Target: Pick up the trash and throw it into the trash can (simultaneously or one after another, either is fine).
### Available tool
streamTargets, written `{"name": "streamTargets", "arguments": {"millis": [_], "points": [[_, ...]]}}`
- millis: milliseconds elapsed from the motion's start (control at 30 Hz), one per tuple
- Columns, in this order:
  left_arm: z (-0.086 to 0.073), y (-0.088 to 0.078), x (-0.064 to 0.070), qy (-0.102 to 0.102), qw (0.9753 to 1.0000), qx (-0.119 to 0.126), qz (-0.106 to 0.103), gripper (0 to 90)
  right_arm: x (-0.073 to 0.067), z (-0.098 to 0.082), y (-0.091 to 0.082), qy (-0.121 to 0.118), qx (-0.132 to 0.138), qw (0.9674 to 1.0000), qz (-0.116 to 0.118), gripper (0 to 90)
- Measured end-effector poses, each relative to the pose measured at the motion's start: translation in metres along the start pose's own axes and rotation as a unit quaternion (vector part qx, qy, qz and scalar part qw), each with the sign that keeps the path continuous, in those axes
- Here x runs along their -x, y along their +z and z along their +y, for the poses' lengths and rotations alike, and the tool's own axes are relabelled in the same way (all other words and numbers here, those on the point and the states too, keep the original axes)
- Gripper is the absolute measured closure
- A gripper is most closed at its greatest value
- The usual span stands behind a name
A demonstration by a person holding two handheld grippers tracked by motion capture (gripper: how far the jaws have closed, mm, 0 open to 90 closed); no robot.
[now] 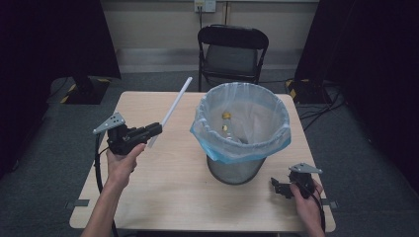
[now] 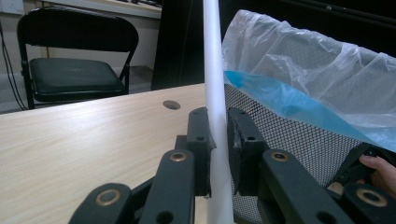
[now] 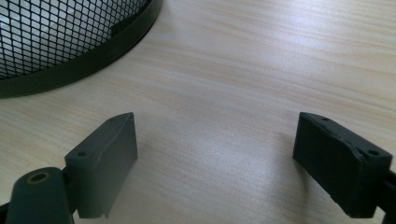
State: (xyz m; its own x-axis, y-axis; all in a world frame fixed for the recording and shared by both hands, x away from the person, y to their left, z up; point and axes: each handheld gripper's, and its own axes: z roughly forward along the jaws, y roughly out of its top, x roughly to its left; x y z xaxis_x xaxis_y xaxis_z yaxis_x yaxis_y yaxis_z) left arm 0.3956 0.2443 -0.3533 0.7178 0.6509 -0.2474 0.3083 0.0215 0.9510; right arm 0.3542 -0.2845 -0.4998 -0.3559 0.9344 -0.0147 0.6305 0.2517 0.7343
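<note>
A long white tube (image 1: 171,110) is held up over the left half of the table, slanting up and away. My left gripper (image 1: 154,131) is shut on its lower part; in the left gripper view the tube (image 2: 215,93) stands upright between the two black pads (image 2: 200,140). To its right stands a wire-mesh waste bin (image 1: 240,129) lined with a clear and blue plastic bag (image 2: 299,70). Small objects lie at the bin's bottom. My right gripper (image 1: 275,186) rests low at the table's front right, open, its jaws wide apart over bare wood (image 3: 215,130).
The table (image 1: 173,187) is light wood with a round cable hole (image 2: 171,105). A black folding chair (image 1: 232,52) stands behind the far edge. The bin's black base rim (image 3: 84,65) lies just ahead of my right gripper. A hand (image 2: 380,172) shows beyond the bin.
</note>
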Motion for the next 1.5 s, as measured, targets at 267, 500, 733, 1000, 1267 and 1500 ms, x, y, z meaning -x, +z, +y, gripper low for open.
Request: {"name": "streamTargets", "arguments": {"millis": [267,500,733,1000,1267,1500], "points": [[0.018,0.001,0.008,0.015,0.9997,0.011,-0.014,80.3,0.0,0.0,0.0,0.0,0.0,1.0,0.0,12.6],[0.042,0.002,0.014,0.038,0.9986,0.024,-0.026,80.3,0.0,0.0,0.0,0.0,0.0,1.0,0.0,12.6],[0.057,0.009,0.023,0.042,0.9973,0.034,-0.049,80.2,0.0,0.0,0.0,0.0,0.0,1.0,0.0,12.6],[0.077,0.017,0.034,0.052,0.9954,0.045,-0.067,80.2,0.0,0.0,0.0,-0.001,0.001,1.0,0.0,12.6],[0.093,0.032,0.047,0.063,0.9936,0.037,-0.086,80.2,0.0,0.0,0.0,-0.001,0.001,1.0,0.0,12.6],[0.102,0.044,0.058,0.066,0.992,0.034,-0.102,80.2,0.0,0.0,0.0,-0.001,0.001,1.0,0.0,12.5]]}}
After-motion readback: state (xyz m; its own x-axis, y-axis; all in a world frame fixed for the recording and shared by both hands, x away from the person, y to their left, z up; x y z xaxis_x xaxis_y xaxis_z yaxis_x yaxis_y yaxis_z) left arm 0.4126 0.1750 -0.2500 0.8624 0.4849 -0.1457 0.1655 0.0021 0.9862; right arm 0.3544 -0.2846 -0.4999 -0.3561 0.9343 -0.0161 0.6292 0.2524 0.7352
